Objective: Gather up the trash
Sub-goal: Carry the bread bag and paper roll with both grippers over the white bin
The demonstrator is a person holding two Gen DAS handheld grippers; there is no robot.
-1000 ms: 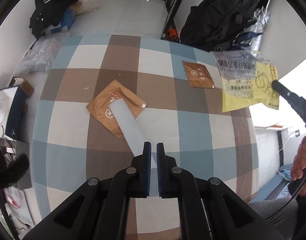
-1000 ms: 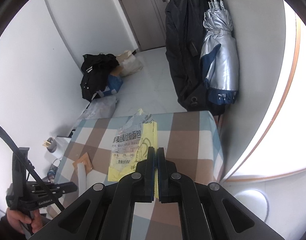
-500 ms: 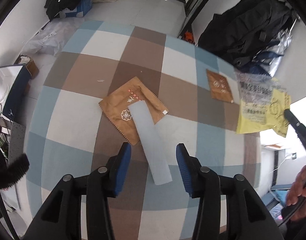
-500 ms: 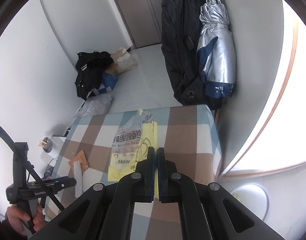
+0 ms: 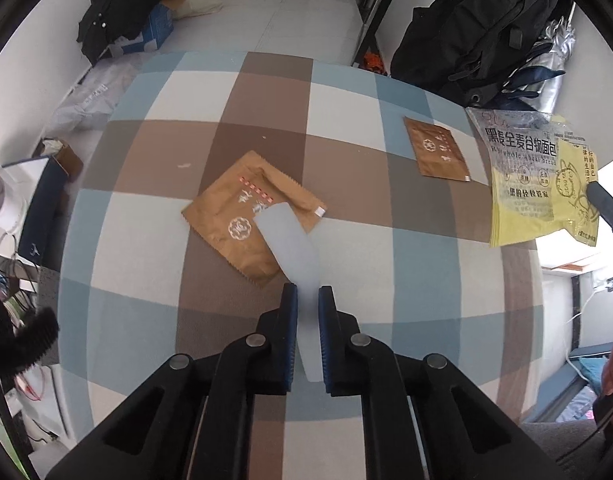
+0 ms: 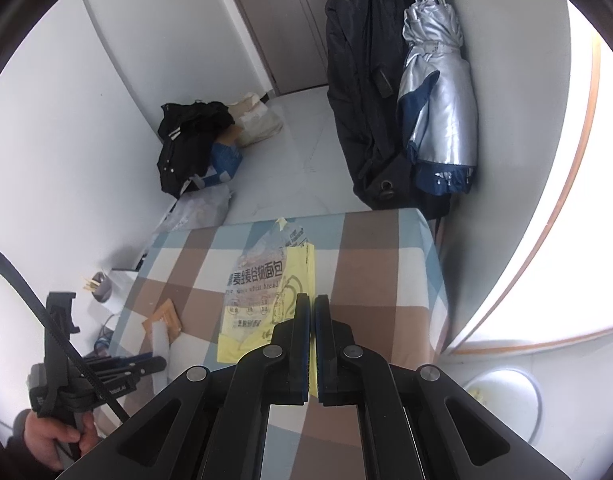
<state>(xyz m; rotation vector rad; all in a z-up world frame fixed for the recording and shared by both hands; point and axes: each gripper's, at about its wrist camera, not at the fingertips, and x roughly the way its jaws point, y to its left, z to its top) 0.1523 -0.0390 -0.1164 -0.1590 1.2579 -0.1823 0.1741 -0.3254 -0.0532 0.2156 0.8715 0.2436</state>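
Note:
A pale translucent plastic strip (image 5: pixel 290 248) lies over a large brown wrapper (image 5: pixel 234 216) on the checked tablecloth (image 5: pixel 146 184). My left gripper (image 5: pixel 308 300) has its jaws nearly closed around the strip's near end, with a narrow gap still showing. A small brown sachet (image 5: pixel 436 148) lies further right. My right gripper (image 6: pixel 311 308) is shut on a yellow and clear bread bag (image 6: pixel 266 292), held above the table; the bag also shows in the left wrist view (image 5: pixel 526 176).
A white round bin (image 6: pixel 506 404) stands on the floor right of the table. A black bag (image 6: pixel 366 80) and a silver umbrella (image 6: pixel 438 92) hang on the wall beyond the table. Black clothes and boxes (image 5: pixel 126 12) lie on the floor.
My left gripper opened wide half a second ago, dropping the strip, and has now moved forward and closed back around its near end. The right gripper kept holding the bag.

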